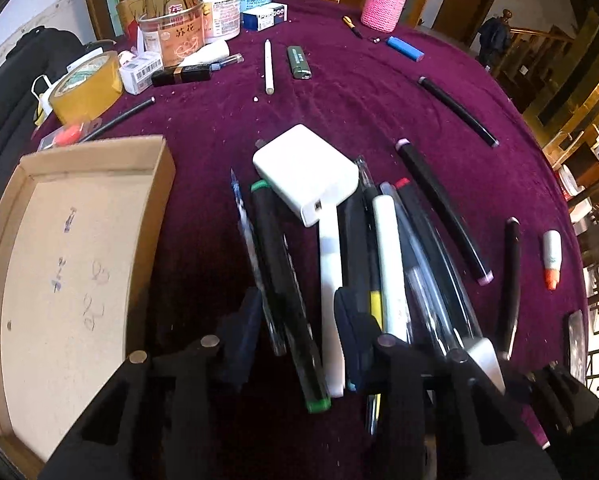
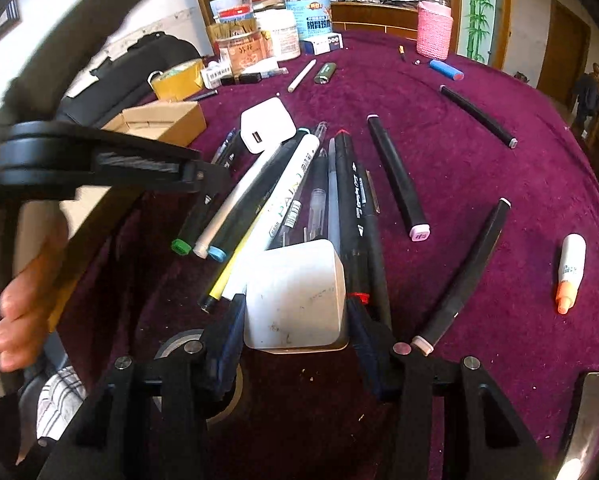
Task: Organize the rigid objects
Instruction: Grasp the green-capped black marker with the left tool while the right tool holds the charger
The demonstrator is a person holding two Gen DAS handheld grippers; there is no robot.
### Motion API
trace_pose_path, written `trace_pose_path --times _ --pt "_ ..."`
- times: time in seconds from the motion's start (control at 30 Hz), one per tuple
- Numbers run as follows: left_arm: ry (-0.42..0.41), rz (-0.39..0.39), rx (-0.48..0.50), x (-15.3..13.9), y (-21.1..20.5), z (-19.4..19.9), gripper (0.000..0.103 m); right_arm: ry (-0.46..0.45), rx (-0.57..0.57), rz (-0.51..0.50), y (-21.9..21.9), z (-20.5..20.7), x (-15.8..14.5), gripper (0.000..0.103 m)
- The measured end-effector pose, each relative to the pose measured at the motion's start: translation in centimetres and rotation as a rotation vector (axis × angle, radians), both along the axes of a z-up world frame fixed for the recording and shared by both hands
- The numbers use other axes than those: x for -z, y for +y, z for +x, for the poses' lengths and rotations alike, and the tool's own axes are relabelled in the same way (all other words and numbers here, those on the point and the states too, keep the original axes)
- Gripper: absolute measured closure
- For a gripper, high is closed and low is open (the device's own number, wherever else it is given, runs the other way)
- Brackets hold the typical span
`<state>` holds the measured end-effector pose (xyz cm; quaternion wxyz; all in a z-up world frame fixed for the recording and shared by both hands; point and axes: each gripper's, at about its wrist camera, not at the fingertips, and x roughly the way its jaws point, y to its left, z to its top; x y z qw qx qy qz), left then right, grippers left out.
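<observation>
A: Nearest you, your right gripper [image 2: 295, 320] is clamped on a white block [image 2: 295, 296], one pad against each side. It looks like a charger, and it sits over the near ends of the pen pile [image 2: 299, 200].

B: And my left gripper [image 1: 299, 320]?

A: Its pads are apart, straddling the green-capped marker [image 1: 287, 292] and a white pen [image 1: 331, 280]; I judge nothing is gripped yet. If you close there, both could be pinched together, or one could roll out and scatter the heap.

B: Where do they go?

A: Probably the cardboard tray [image 1: 155, 184] to your left, bare inside. A second white charger [image 1: 305, 172] rests on the far end of the pile, so dragging pens from under it may tip it off.

B: Further out?

A: Loose black markers lie to the right, an orange-tipped highlighter [image 2: 571, 272] further right, and jars crowd the far edge.
</observation>
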<state>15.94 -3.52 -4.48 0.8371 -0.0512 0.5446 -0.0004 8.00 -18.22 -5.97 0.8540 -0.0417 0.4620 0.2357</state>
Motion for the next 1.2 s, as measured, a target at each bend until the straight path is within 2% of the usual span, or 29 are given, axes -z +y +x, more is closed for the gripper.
trace_pose_path --times 0.07,0.23,0.37,0.47,0.6,0.67,0.83,0.93,1.07,1.17,1.2 --pt "0.021 -0.007 0.000 0.5 0.1 0.5 0.076 -0.001 0.003 0.010 -0.2 0.0 -0.1 0.051" --pt "0.019 -0.007 -0.012 0.7 0.2 0.4 0.081 0.008 0.007 0.035 -0.7 0.0 -0.1 0.051" --pt "0.029 -0.010 -0.015 0.7 0.0 0.3 0.078 0.020 0.013 0.055 -1.0 0.2 0.0 0.051" --pt "0.021 0.026 -0.011 0.8 -0.4 0.8 0.078 0.024 0.016 0.063 -1.2 0.1 0.0 0.051" --pt "0.029 0.034 -0.024 1.1 -0.2 1.3 0.078 0.032 0.022 0.073 -1.4 0.1 0.0 0.051" --pt "0.062 0.003 -0.015 1.7 0.2 1.1 0.081 0.040 0.024 0.091 -1.6 0.1 0.0 0.051" --pt "0.044 -0.018 -0.026 1.7 0.6 0.3 0.081 0.042 0.021 0.087 -1.4 -0.1 -0.1 0.051" --pt "0.030 0.003 -0.006 1.7 0.2 0.0 0.082 0.046 0.028 0.098 -1.6 -0.1 -0.2 0.051" --pt "-0.028 -0.058 -0.032 0.1 1.5 -1.9 0.088 0.053 0.041 0.133 -2.0 -0.4 -0.7 0.051" --pt "-0.044 -0.196 -0.042 -1.2 3.6 -4.3 0.088 0.068 0.045 0.175 -2.1 -0.6 -1.1 0.051" --pt "-0.055 -0.195 -0.048 -1.5 3.9 -4.8 0.088 0.067 0.041 0.182 -2.0 -0.7 -1.2 0.051"
